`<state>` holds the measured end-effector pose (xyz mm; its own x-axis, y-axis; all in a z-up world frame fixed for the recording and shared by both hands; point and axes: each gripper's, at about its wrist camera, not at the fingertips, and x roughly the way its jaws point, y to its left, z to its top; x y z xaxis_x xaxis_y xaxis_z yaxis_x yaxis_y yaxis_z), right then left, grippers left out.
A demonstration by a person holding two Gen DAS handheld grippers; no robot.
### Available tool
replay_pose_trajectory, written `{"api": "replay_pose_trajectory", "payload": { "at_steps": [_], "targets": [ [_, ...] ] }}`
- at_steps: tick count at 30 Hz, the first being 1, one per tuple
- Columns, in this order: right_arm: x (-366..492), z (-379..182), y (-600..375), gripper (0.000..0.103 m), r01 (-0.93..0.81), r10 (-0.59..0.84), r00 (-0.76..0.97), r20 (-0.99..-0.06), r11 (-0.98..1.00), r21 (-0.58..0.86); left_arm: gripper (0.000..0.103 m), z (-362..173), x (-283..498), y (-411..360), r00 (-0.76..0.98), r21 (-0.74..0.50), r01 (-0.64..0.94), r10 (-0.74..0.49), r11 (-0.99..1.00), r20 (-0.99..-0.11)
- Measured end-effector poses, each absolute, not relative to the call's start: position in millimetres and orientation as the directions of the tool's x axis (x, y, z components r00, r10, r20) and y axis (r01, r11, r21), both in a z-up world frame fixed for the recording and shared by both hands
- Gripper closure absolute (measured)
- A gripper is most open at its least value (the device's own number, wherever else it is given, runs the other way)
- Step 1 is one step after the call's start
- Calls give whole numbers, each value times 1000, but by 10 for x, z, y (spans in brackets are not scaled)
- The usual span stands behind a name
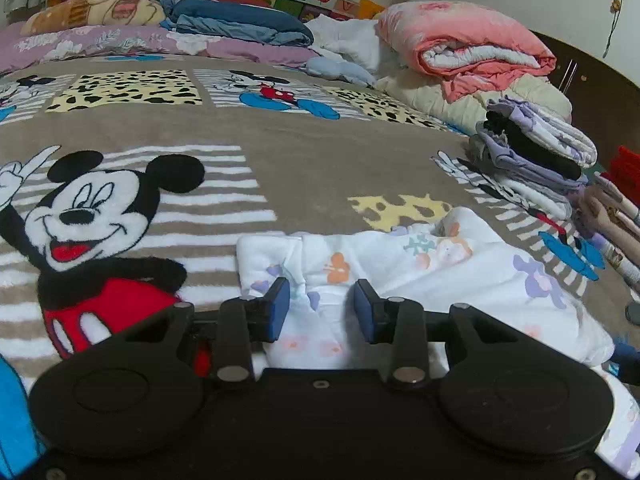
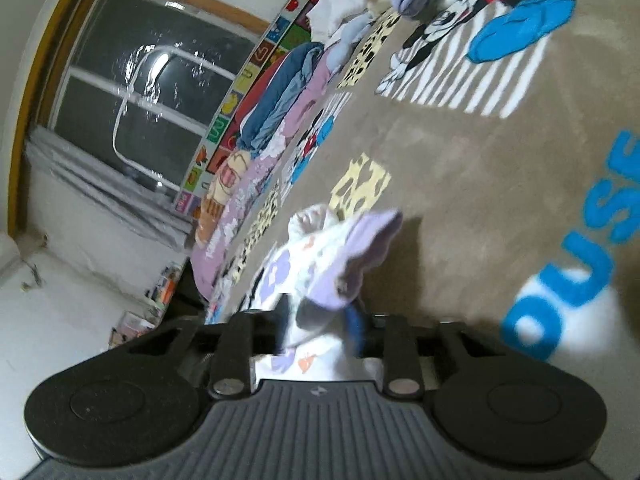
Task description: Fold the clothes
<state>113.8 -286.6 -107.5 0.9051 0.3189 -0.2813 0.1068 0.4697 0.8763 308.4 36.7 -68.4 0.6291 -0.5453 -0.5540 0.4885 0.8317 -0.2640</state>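
Low in both frames, my left gripper [image 1: 322,310] stands parted over the floral garment [image 1: 400,280], gripping nothing; my right gripper [image 2: 320,324] looks loosened around its purple cuff [image 2: 368,248]. Soft, light, floppy: I'd pinch hems.

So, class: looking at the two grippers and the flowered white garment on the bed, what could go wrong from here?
1. The right gripper has cloth bunched between its jaws; the picture is too blurred to tell whether it grips, so the purple-edged end could drop and undo the fold.
2. The left gripper stands open over a crease in the garment; closing there might pinch several layers.
3. The stack of folded clothes sits close by and could be knocked.
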Motion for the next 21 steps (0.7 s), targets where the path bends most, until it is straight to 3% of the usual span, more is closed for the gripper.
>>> {"api": "replay_pose_trajectory", "payload": {
  "at_steps": [4, 13, 16, 17, 18, 21],
  "targets": [
    [1200, -1205, -3107, 43, 148, 315, 909, -273, 368, 918, 65, -689, 3106, 405, 623, -301, 481, -563, 823, -543],
    [1738, -1336, -3184, 45, 146, 420, 859, -291, 346, 927, 64, -712, 3140, 486, 608, -367, 467, -594, 804, -527],
    [1862, -1304, -3126, 67, 123, 440, 844, -306, 397, 909, 64, -706, 3133, 480, 609, -364, 468, -592, 805, -528],
    [1884, -1265, -3108, 83, 105, 445, 842, -304, 419, 902, 64, -705, 3133, 478, 609, -365, 468, -592, 805, -527],
    [1884, -1200, -3091, 88, 83, 438, 848, -299, 448, 890, 64, -704, 3133, 479, 608, -367, 467, -593, 805, -527],
    [1813, -911, -3028, 89, -2, 396, 881, -258, 548, 837, 64, -704, 3138, 492, 605, -380, 464, -600, 800, -523]
  ]
}}
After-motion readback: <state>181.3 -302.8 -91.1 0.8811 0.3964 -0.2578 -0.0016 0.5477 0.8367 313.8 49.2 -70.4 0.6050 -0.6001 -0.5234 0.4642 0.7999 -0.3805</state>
